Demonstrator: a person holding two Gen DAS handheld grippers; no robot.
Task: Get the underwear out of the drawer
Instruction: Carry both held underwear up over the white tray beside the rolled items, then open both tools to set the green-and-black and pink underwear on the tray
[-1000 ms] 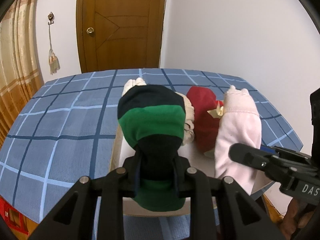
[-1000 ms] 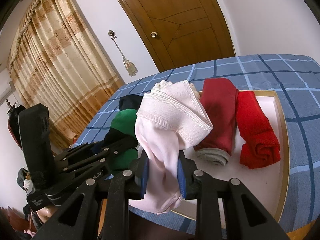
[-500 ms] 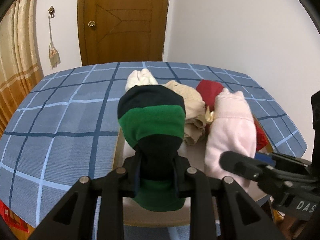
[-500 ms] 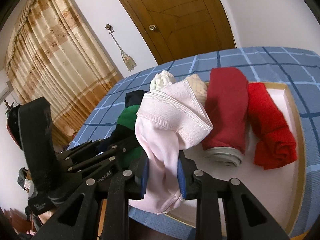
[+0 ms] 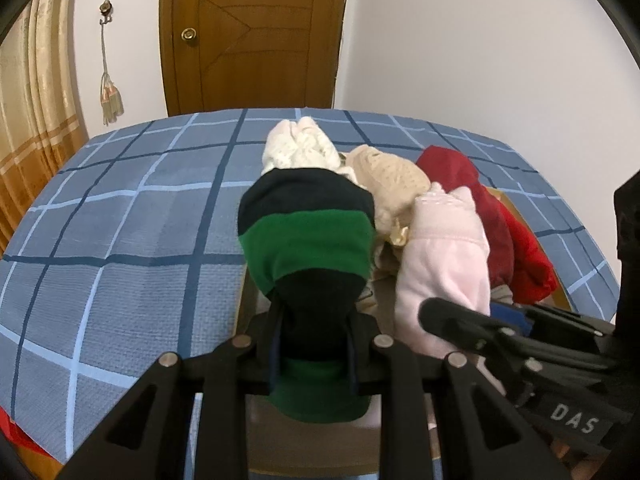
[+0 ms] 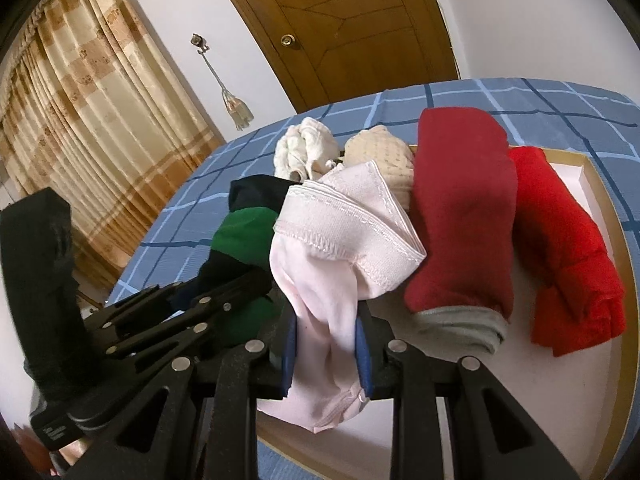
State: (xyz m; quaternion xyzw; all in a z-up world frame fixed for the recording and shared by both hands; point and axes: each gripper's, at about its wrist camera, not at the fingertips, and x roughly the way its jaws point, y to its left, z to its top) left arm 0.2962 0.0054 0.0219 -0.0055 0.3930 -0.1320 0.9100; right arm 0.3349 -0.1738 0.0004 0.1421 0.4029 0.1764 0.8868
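My left gripper (image 5: 314,354) is shut on a rolled green and dark navy underwear (image 5: 308,240) and holds it above the near left of the drawer tray (image 6: 612,216). My right gripper (image 6: 326,354) is shut on a pale pink underwear (image 6: 340,240), held just right of the green roll; the pink one also shows in the left wrist view (image 5: 444,264). In the tray lie a dark red roll (image 6: 460,216), a bright red roll (image 6: 568,264), a beige roll (image 6: 380,152) and a white roll (image 6: 304,148).
The tray rests on a bed with a blue checked cover (image 5: 120,232). A wooden door (image 5: 256,36) stands behind, curtains (image 6: 100,120) hang at the left, and a white wall is at the right.
Both grippers have risen and drawn back with their underwear; the tray and its rolls sit farther away and lower in view.
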